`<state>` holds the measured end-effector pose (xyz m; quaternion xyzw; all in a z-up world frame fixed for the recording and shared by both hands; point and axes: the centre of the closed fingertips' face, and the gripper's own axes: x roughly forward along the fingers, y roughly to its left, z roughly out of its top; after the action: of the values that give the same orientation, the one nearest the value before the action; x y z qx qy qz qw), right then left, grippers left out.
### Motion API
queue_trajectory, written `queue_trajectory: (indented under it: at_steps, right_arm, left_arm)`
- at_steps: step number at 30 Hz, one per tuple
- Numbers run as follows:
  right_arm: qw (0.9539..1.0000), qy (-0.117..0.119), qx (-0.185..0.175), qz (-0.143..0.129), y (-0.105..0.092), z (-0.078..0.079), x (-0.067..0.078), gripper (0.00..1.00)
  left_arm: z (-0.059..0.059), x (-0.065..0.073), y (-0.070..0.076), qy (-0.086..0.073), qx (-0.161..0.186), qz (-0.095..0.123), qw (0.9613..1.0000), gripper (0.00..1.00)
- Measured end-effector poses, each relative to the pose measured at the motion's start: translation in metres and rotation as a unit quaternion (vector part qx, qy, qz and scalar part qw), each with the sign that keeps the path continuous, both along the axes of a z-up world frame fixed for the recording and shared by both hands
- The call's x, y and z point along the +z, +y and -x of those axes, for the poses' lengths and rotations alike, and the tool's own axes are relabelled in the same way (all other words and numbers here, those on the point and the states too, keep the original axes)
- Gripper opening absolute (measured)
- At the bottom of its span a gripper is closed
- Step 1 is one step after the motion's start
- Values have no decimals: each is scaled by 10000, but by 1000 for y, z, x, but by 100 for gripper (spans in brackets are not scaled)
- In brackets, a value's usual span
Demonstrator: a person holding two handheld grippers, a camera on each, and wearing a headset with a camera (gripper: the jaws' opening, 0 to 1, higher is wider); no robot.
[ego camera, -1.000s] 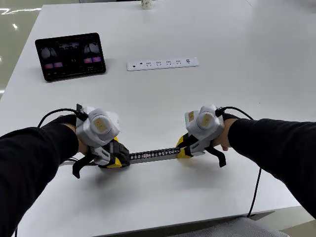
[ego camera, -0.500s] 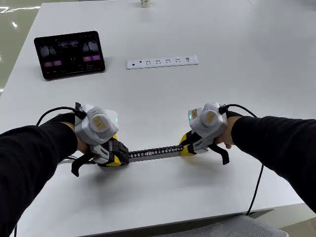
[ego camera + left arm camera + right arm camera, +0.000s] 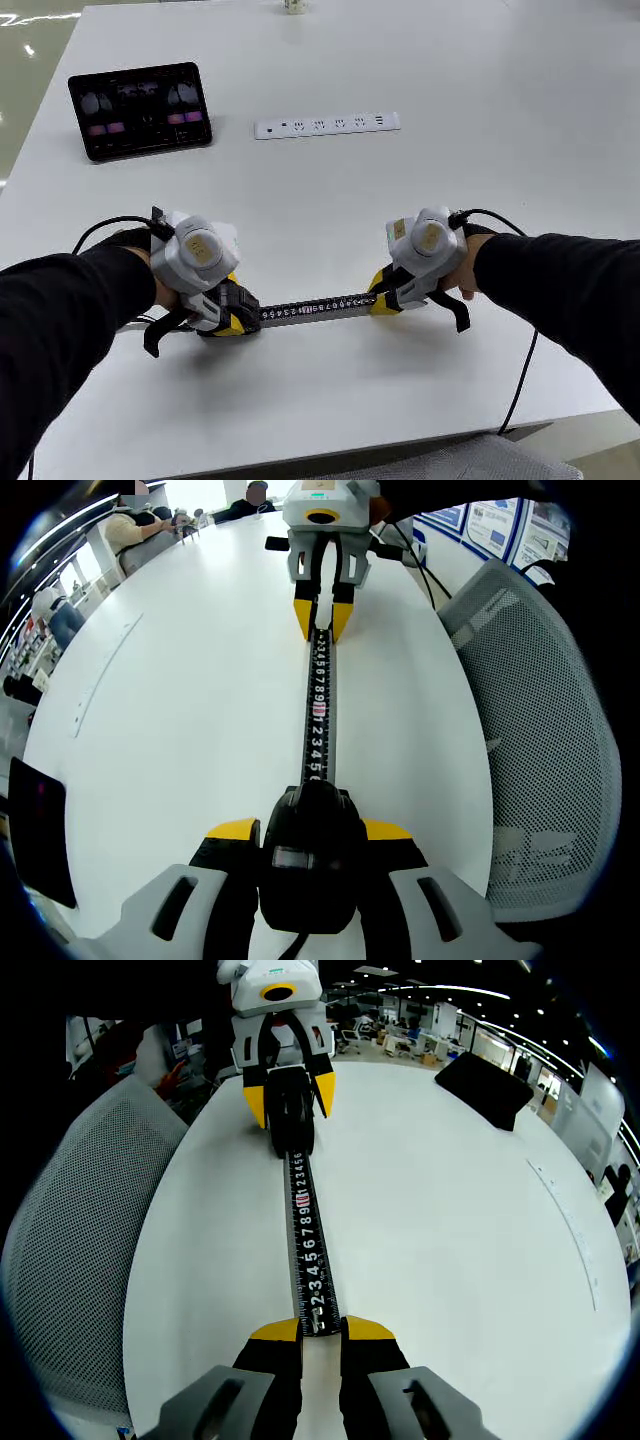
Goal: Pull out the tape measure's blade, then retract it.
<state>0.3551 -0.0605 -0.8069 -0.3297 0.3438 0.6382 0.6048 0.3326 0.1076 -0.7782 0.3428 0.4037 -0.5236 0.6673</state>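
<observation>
Left claw (image 3: 310, 832) is closed down on the black tape measure case (image 3: 310, 870), with a yellow tip tight against each side. The case sits on the white bench (image 3: 330, 200) near the front edge, on the person's left. A short length of blade (image 3: 315, 309) is out, numbers up, running low and straight over the bench from the case mouth to the right claw (image 3: 322, 1330). The low numbers are at the right-claw end. Right claw is nearly closed, its tips pinching the blade's free end. The end hook is hidden between the tips, so it probably has the hook, but I can't confirm. The two claws face each other, in line along the blade. Tablet (image 3: 140, 110) with a lit screen is far left and power strip (image 3: 327, 125) is mid-bench, both well apart from the tape. Mesh chair (image 3: 540, 730) stands just beside the bench's near edge.
</observation>
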Motion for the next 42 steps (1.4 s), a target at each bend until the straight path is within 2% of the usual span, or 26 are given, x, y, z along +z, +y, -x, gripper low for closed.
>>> queue_trajectory:
  at_steps: [21, 42]
  right_arm:
    - [10000, -6, -56, 48, -16, 0, -1, 10]
    - [9999, -18, -126, 68, -27, -2, 0, 10]
  left_arm:
    - [3, 3, -1, -9, -3, -4, 10000, 32]
    - [-1, 1, 0, -34, 8, 6, 10000, 32]
